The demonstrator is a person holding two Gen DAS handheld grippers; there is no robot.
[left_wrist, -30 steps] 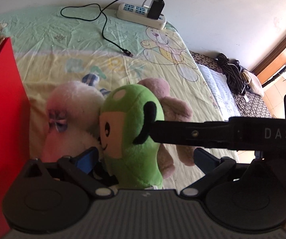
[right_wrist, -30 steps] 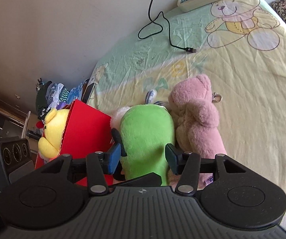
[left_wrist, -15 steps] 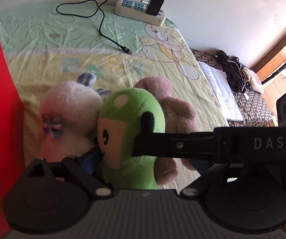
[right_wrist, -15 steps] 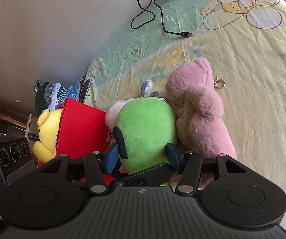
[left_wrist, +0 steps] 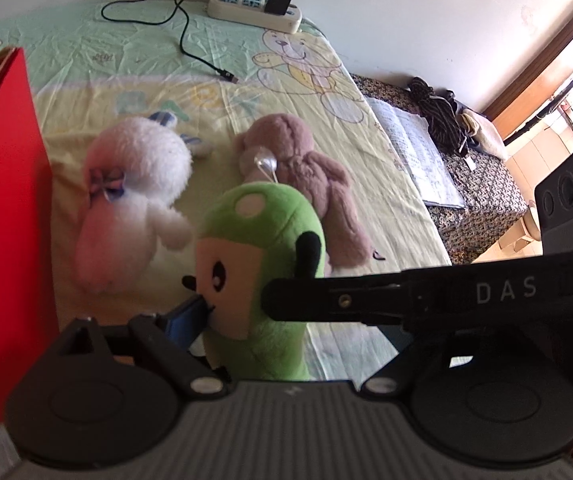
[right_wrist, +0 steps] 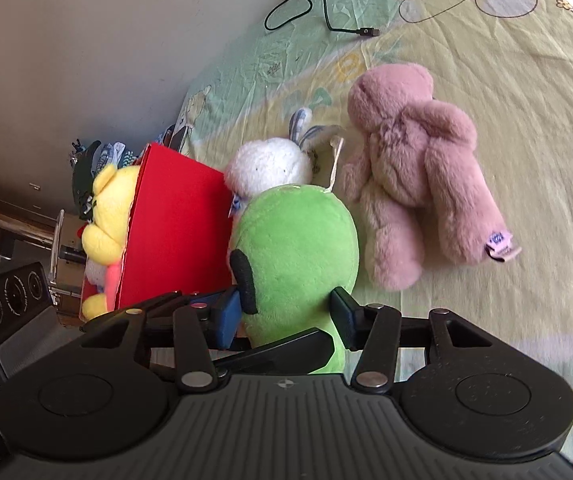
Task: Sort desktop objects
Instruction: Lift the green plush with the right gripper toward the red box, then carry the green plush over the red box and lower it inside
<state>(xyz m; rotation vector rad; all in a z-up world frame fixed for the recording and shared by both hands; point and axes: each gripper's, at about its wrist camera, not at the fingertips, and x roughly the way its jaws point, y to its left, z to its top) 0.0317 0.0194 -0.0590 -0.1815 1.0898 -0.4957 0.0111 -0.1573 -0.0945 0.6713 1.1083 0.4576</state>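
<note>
A green plush toy [right_wrist: 298,240] with black ears is held upright above the bedsheet, with my right gripper [right_wrist: 286,312] shut on its lower body. In the left wrist view the same green plush toy [left_wrist: 258,248] faces the camera. My left gripper [left_wrist: 294,320] stands wide around it. Its blue left pad [left_wrist: 188,318] touches the toy's face. Its other finger is hidden behind the right gripper's black finger [left_wrist: 366,300]. A red box [right_wrist: 174,232] stands just left of the toy, with a yellow plush [right_wrist: 114,200] inside.
A white plush [left_wrist: 138,184] and a pink bear [left_wrist: 298,168] lie on the cartoon bedsheet [left_wrist: 366,200] beyond the green toy. A power strip [left_wrist: 254,10] and black cable [left_wrist: 182,28] lie at the far end. Papers [left_wrist: 418,152] lie past the right edge.
The green toy has come up and away from the white plush and the pink bear, which stay on the sheet. Both grippers moved with it, jaws unchanged.
</note>
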